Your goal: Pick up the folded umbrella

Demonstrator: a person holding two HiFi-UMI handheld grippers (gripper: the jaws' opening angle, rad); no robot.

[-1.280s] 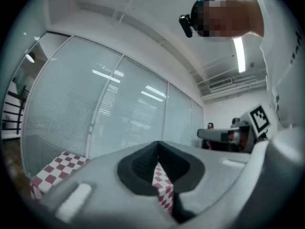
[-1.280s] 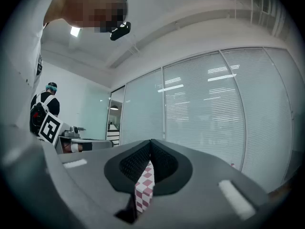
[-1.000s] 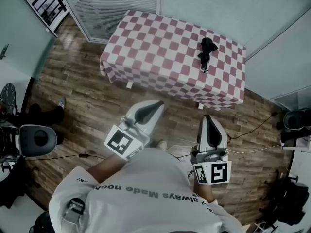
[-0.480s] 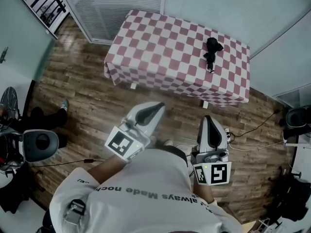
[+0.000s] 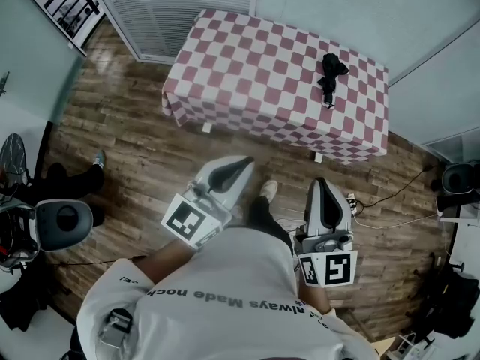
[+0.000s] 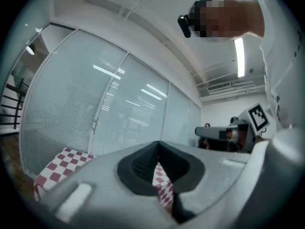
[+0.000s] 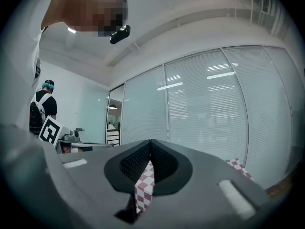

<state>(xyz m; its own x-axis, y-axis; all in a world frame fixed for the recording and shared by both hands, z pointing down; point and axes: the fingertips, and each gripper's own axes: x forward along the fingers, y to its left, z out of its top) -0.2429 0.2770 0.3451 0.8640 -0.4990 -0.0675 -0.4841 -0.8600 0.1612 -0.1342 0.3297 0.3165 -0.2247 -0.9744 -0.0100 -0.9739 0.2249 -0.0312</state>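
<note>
The folded black umbrella (image 5: 329, 75) lies on the right part of a table with a red-and-white checked cloth (image 5: 255, 81), seen from the head view. My left gripper (image 5: 241, 162) and right gripper (image 5: 320, 184) hang over the wooden floor, well short of the table's near edge. Both are shut with nothing between the jaws. In the left gripper view the closed jaws of my left gripper (image 6: 157, 149) let only a strip of the checked cloth (image 6: 162, 182) show through. The right gripper view likewise has my right gripper (image 7: 150, 147) shut in front of the cloth (image 7: 143, 187).
Glass walls with blinds (image 5: 172, 6) stand behind the table. Cables (image 5: 390, 201) run across the wooden floor at the right, near dark gear (image 5: 454, 182). A grey device (image 5: 60, 220) and a person's legs (image 5: 75, 178) are at the left. Another person (image 7: 43, 106) stands in the right gripper view.
The table has slid a little up and to the right in the head view as I stepped toward it; a foot now shows ahead between the grippers. Both grippers stay shut.
</note>
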